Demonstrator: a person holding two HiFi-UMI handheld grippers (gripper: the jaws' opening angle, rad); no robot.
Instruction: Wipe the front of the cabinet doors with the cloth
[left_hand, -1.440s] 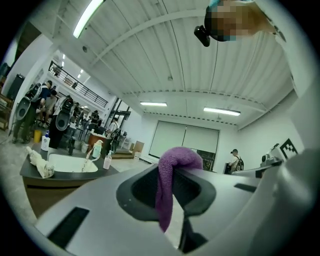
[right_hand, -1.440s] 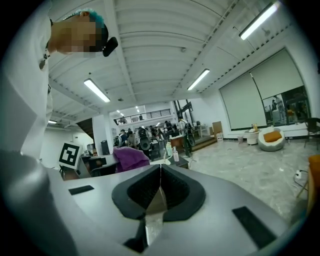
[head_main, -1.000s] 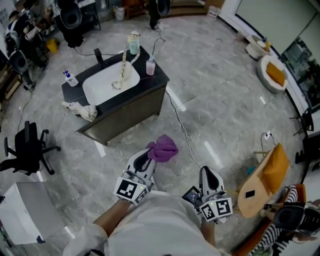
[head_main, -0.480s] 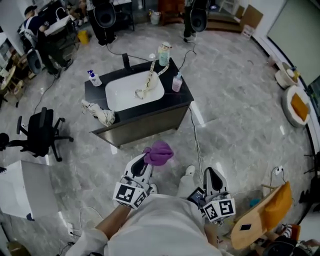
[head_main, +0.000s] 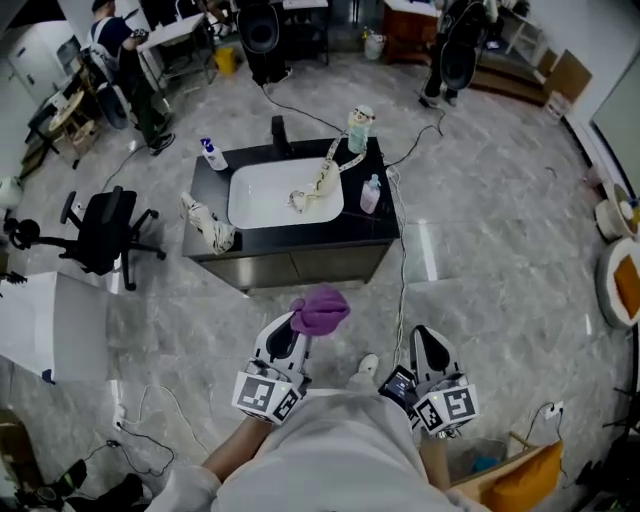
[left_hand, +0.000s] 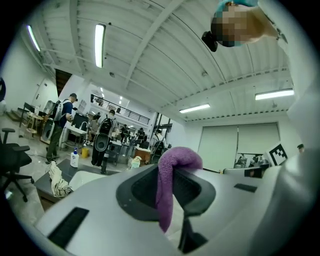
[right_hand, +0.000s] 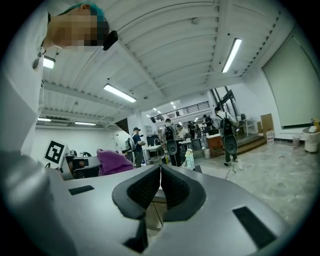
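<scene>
A purple cloth (head_main: 321, 309) is pinched in the left gripper (head_main: 296, 328), draped over the jaw tips and hanging down between them. The jaws of the right gripper (head_main: 426, 342) are pressed together with nothing between them. The 2 grippers are held low and close to the body, over a grey marbled floor (head_main: 500, 250).

Ahead of both grippers stands a cabinet (head_main: 300, 265), its dark doors turned toward them; the cloth is held apart from the doors. On the cabinet's black top a white sink (head_main: 270, 195) is set. A crumpled rag (head_main: 208, 225) lies at the corner ahead-left of the left gripper, and a pink bottle (head_main: 371, 193) stands on the right gripper's side. A cable (head_main: 403, 290) is laid across the floor from the cabinet toward the right gripper. A black chair (head_main: 105, 228) stands well left of the left gripper. Beyond the cabinet, people (head_main: 120, 45) are seen. Overhead, a ribbed white ceiling (left_hand: 150, 60) with strip lights (left_hand: 99, 45) is shown in the gripper views
</scene>
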